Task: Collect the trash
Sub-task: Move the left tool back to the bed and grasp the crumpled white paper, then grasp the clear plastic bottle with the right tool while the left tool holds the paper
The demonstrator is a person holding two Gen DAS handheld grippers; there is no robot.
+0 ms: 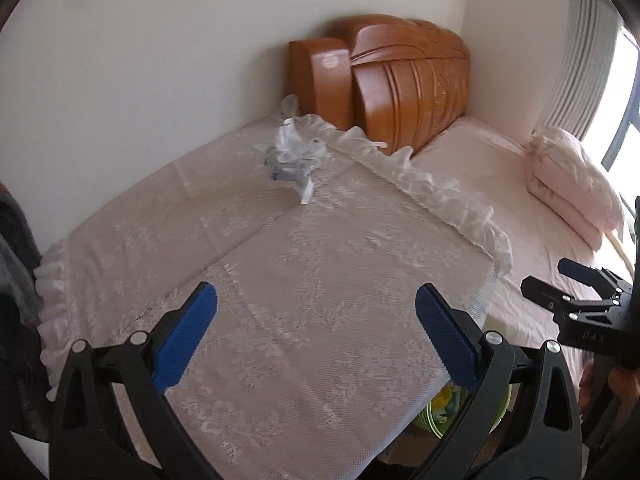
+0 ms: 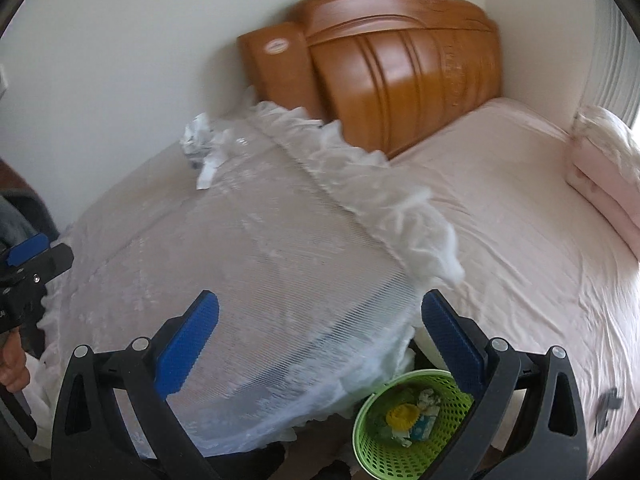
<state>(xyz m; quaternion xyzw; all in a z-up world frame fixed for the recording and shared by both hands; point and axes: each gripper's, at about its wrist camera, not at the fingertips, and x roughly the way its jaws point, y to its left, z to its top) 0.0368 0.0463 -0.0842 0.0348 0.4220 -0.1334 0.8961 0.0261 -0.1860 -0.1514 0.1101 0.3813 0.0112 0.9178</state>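
Hovering over lace cover [image 1: 320,300]: left gripper [image 1: 316,332], right gripper [image 2: 320,340] wide open, empty.

A wooden headboard [image 2: 400,68] stood in the room's corner against plain pale walls [image 1: 160,60]. In front of it lay a bed [image 2: 520,220] under a pink sheet. Left of the headboard sat a surface draped in white lace cloth [image 1: 300,280]. Right of it, folded pink bedding [image 1: 568,176] lay beside a bright window [image 1: 624,92].

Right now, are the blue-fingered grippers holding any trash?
No. The left gripper and right gripper are both open and empty, above the white lace cover.
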